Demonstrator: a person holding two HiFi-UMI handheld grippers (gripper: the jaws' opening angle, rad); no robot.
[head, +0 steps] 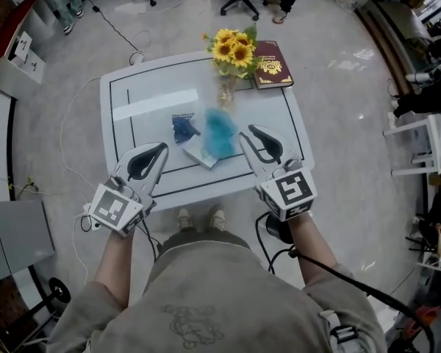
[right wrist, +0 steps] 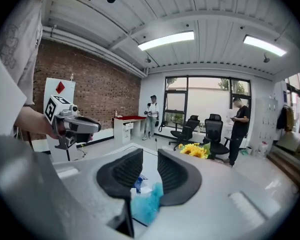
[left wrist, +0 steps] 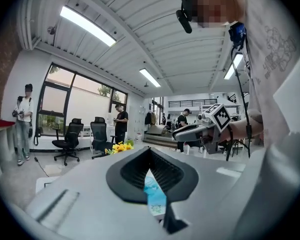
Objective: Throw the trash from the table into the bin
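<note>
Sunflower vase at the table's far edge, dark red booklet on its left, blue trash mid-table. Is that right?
No: in the head view the dark red booklet lies right of the sunflower vase, not left. The vase is at the table's far edge and the blue trash is mid-table.

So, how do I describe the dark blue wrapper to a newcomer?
Find the white table and the sunflowers at its far edge. Just in front of them lies a small cluster of trash. The wrapper is its leftmost piece, small and dark blue, beside a larger pale turquoise wad and a flat white piece.
</note>
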